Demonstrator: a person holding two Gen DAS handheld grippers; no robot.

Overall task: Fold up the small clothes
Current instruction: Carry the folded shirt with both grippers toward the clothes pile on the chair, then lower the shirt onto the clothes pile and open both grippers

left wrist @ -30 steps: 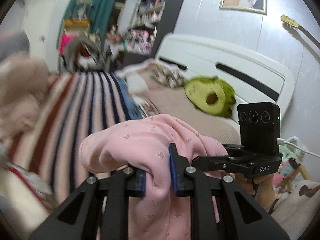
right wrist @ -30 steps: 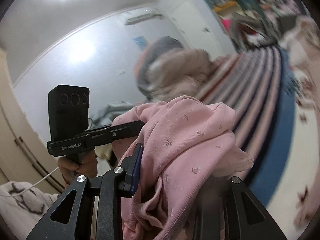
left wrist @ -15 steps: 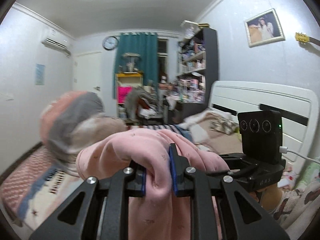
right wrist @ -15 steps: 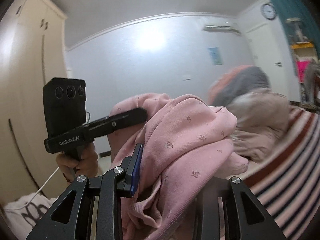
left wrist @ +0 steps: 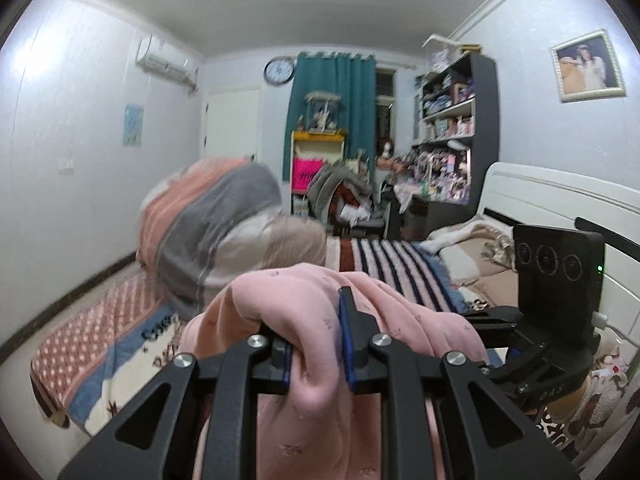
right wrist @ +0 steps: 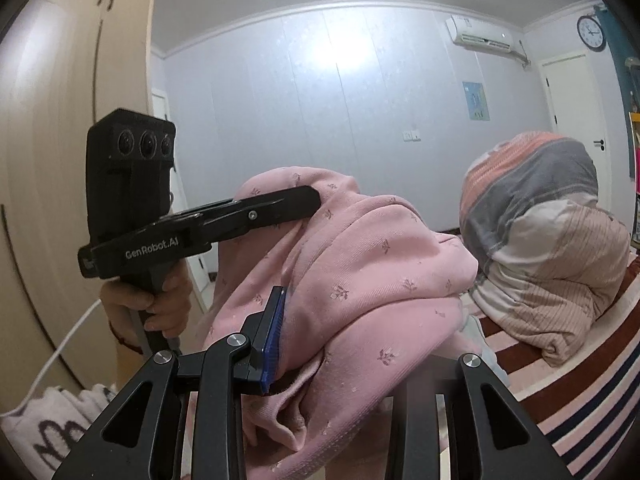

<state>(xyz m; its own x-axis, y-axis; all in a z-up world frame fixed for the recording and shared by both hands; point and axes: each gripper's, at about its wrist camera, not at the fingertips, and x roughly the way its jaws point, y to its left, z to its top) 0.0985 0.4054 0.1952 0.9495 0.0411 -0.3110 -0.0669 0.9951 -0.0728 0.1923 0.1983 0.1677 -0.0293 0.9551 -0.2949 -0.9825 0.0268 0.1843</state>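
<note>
Here the pink garment (left wrist: 320,320) is up in the air, carried between both tools and clear of the bed, so the step in hand looks like the lift and spread that comes before a fold. Nearest the lens in the left wrist view, the left gripper (left wrist: 316,354) has its jaws closed on a thick bunch of the pink cloth, which bulges up over the blue pads and hangs down between the arms. In the right wrist view the right gripper (right wrist: 344,340) is likewise clamped on the garment: one blue pad shows pressed into the fabric, while the other is buried under the drape. Just beyond, each view shows the other tool, and a hand (right wrist: 148,304) grips the left one's handle beside the wardrobe (right wrist: 48,160). Further off lies the bed (left wrist: 120,344) with its striped blanket (left wrist: 392,264), and on it a rolled quilt (right wrist: 548,232) bulks large. Beyond that stand the teal curtain (left wrist: 332,108) and the bookshelf (left wrist: 456,120). As I judge it, the next move calls for drawing the two grips apart until the cloth hangs flat, then lowering it onto a bare stretch of the blanket, away from the quilt, to lay it smooth.
</note>
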